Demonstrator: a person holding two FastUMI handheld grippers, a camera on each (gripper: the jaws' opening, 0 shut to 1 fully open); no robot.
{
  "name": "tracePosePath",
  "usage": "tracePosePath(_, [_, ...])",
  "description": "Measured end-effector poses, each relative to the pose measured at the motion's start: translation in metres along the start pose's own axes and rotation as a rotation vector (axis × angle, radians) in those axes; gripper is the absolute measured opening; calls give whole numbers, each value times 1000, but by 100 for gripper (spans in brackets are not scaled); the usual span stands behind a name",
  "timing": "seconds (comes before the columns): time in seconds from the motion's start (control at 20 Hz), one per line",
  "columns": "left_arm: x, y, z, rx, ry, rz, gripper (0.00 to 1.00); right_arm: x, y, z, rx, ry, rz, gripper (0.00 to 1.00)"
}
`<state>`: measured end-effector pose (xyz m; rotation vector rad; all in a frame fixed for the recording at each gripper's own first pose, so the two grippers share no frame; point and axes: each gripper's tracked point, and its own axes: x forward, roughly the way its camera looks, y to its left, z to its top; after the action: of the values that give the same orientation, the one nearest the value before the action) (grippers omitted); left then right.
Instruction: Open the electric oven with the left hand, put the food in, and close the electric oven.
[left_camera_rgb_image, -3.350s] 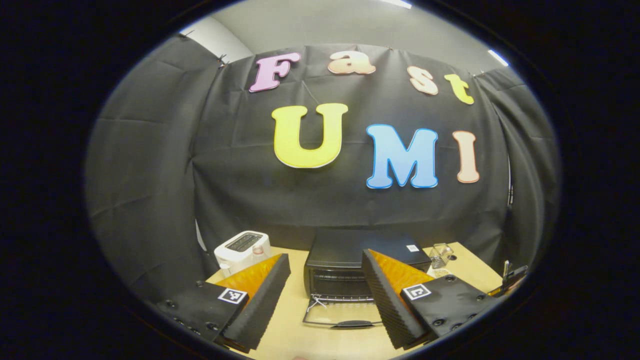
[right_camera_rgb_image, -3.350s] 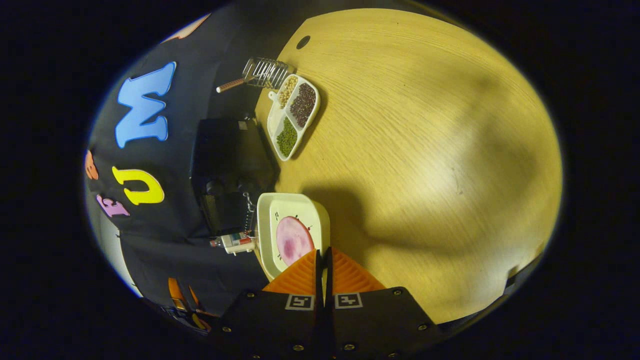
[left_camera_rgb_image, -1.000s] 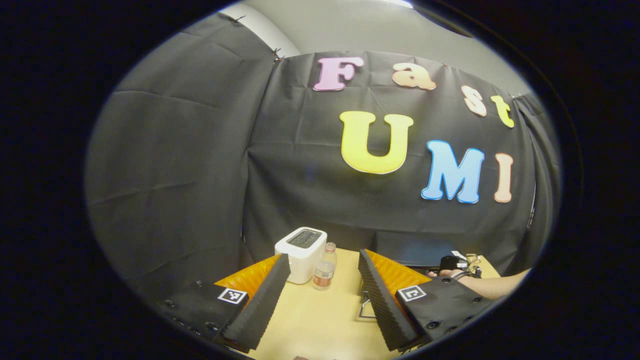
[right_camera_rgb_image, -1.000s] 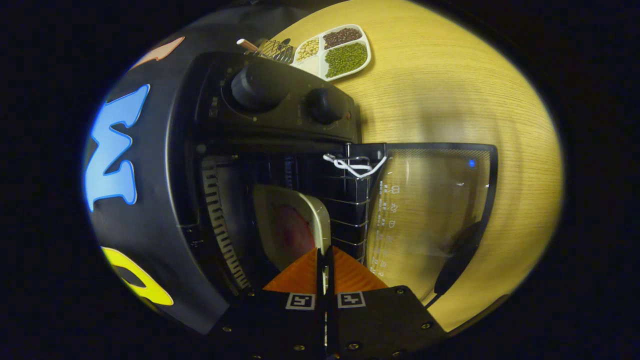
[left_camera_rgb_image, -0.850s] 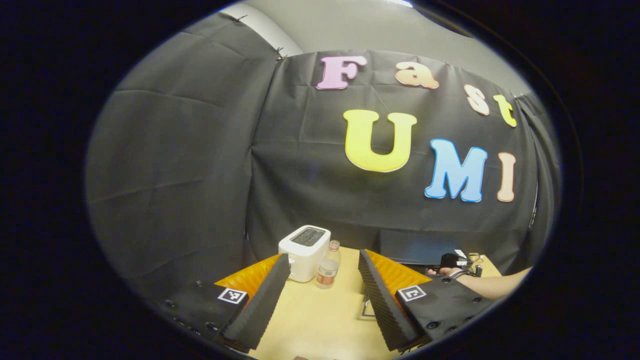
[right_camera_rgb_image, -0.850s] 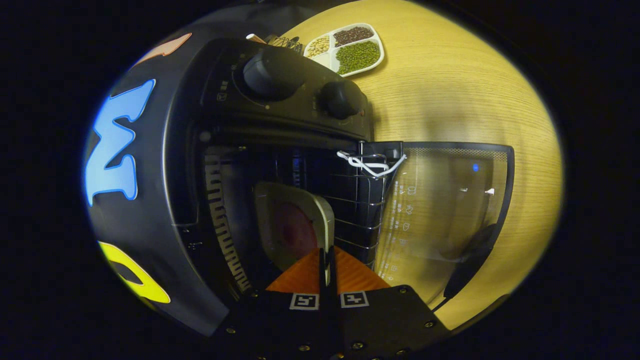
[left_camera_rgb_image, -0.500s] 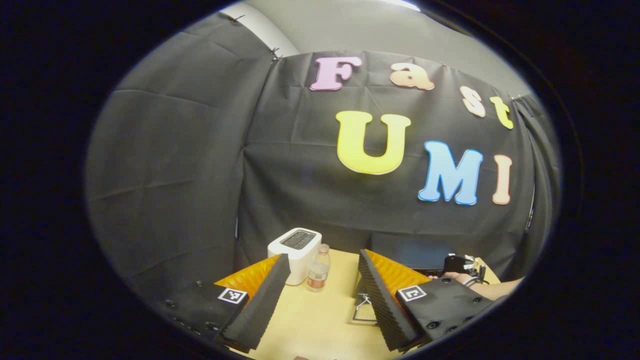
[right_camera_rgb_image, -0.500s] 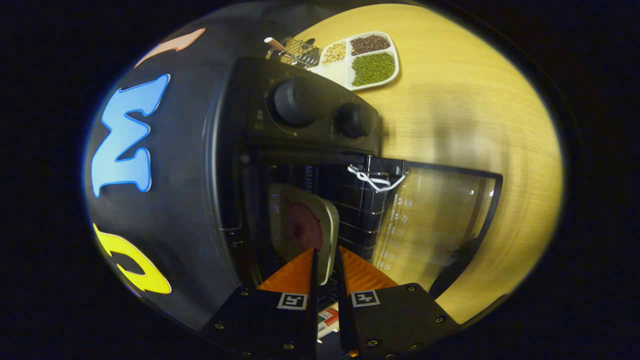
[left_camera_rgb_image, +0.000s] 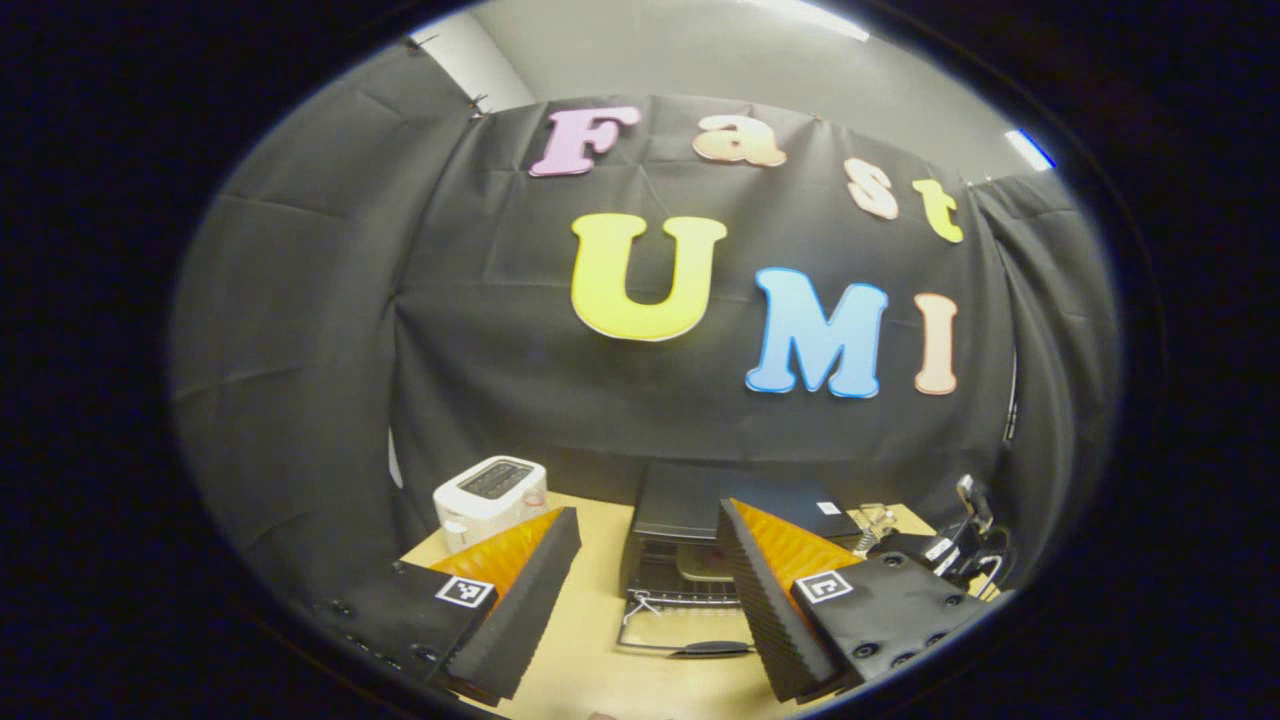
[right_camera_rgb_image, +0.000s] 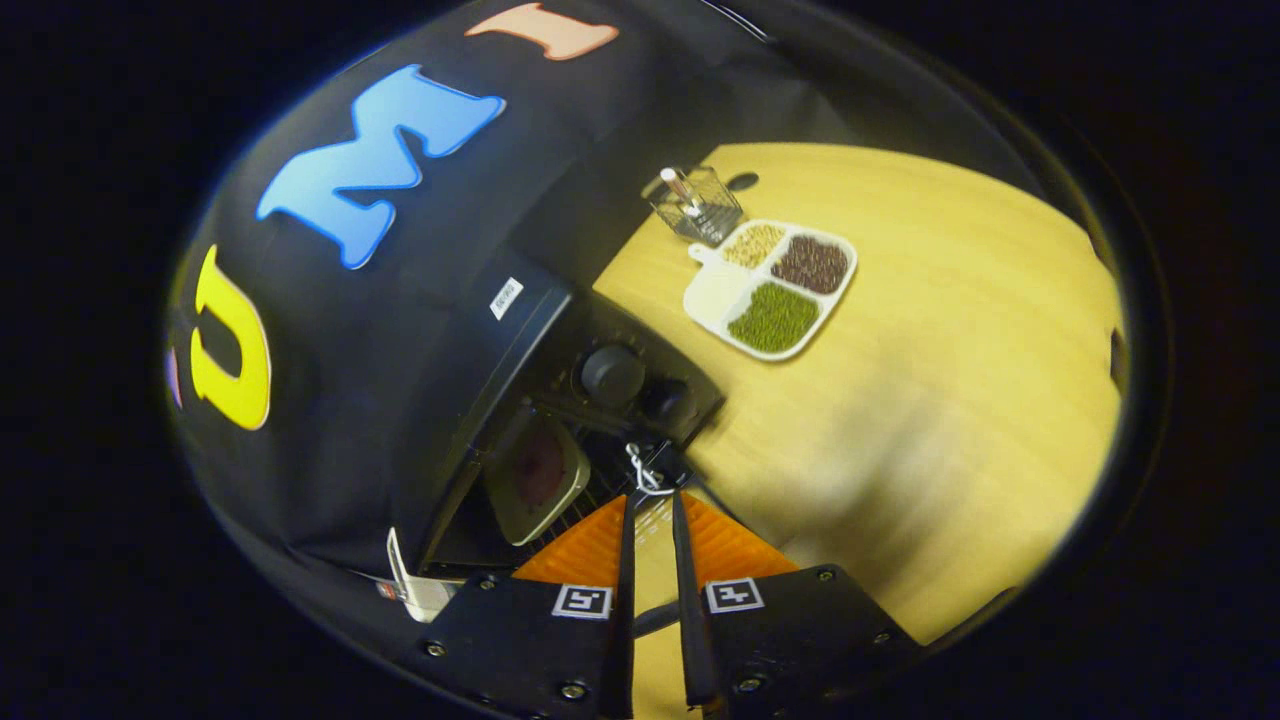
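Sitting on the rack inside the open oven (left_camera_rgb_image: 690, 520), the plate of food (right_camera_rgb_image: 535, 478) lay flat, the oven door (left_camera_rgb_image: 690, 632) folded down onto the counter (right_camera_rgb_image: 930, 420). Left gripper (left_camera_rgb_image: 648, 580) hung in front of the oven, its fingers spread wide with nothing between them. Right gripper (right_camera_rgb_image: 650, 545) was just in front of the oven mouth, fingers a narrow gap apart and released, clear of the plate. A white string loop (right_camera_rgb_image: 645, 478) hung at the door hinge just beyond the right fingertips. Two knobs (right_camera_rgb_image: 612, 374) sat on the oven's control panel beside the opening. White toaster (left_camera_rgb_image: 488, 490) stood left of the oven in the left gripper view. Divided dish (right_camera_rgb_image: 770, 290) holding beans, three colours in separate sections, sat well apart from the oven, with a wire holder (right_camera_rgb_image: 695, 205) just behind it. Counter was light wood; black cloth wall (left_camera_rgb_image: 300, 330) closed in the booth behind.
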<state>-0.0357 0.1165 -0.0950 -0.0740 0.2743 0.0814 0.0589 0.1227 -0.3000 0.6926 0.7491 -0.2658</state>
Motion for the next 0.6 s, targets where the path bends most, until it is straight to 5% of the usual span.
tracePosePath(0.2, [8, -43, -4, 35, 2, -75, 97, -55, -8, 64, -274, -220, 63, 20])
tracePosePath(0.3, [11, -63, 0, 42, -5, -111, 91, -86, -3, 90, -361, -323, 111, 20])
tracePosePath(0.35, [13, -72, 4, 46, -16, -127, 97, -102, 0, 102, -407, -374, 137, 21])
tracePosePath(0.6, [16, -104, 22, 64, -60, -182, 96, -174, 22, 143, -569, -567, 231, 29])
